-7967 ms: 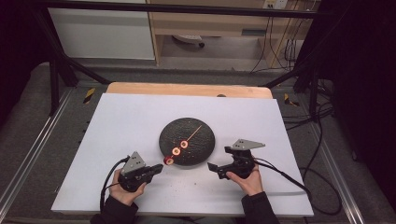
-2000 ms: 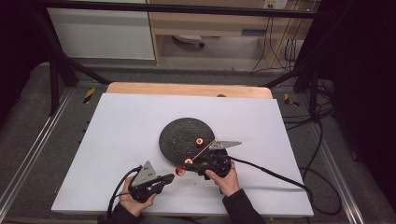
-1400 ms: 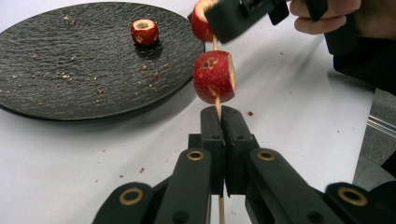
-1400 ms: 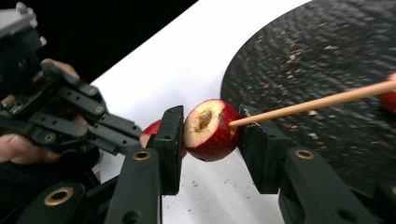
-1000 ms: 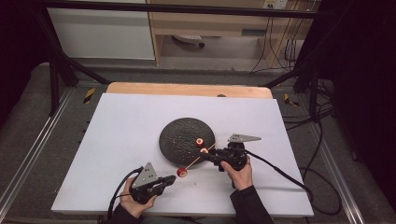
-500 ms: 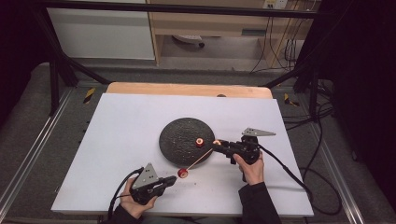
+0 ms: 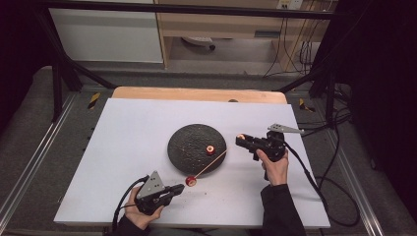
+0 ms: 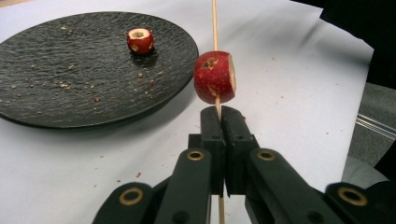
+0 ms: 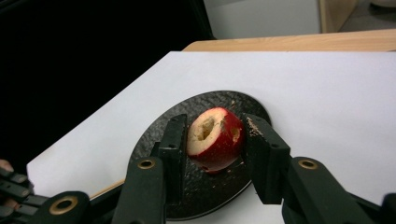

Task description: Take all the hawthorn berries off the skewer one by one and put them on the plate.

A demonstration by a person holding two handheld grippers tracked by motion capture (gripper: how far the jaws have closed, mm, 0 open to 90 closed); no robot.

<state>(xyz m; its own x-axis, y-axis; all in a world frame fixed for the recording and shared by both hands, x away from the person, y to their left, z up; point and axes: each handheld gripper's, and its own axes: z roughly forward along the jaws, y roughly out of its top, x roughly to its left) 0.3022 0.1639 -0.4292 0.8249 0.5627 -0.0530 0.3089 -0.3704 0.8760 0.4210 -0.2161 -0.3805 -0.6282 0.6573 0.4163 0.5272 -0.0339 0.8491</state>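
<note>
My left gripper (image 7: 181, 188) (image 8: 220, 114) is near the table's front edge, shut on the butt of a thin wooden skewer (image 7: 209, 164) (image 8: 214, 23). One red fruit chunk (image 7: 191, 181) (image 8: 215, 77) is threaded on the skewer just past the jaws. The skewer's far end reaches over the black plate (image 7: 189, 142) (image 8: 70, 70), where another cored red chunk (image 7: 210, 149) (image 8: 140, 40) lies. My right gripper (image 7: 241, 139) (image 9: 215, 135) hovers right of the plate, shut on a third red chunk (image 9: 215, 140) with a hole through it.
A white sheet (image 7: 123, 147) covers the wooden table. Crumbs are scattered on the plate (image 9: 187, 196). Cables trail from both grippers, and metal frame rails run along the left and right sides of the table.
My right gripper has drawn away to the right and slightly up from the skewer's tip, carrying its red chunk. The left gripper and skewer have stayed put.
</note>
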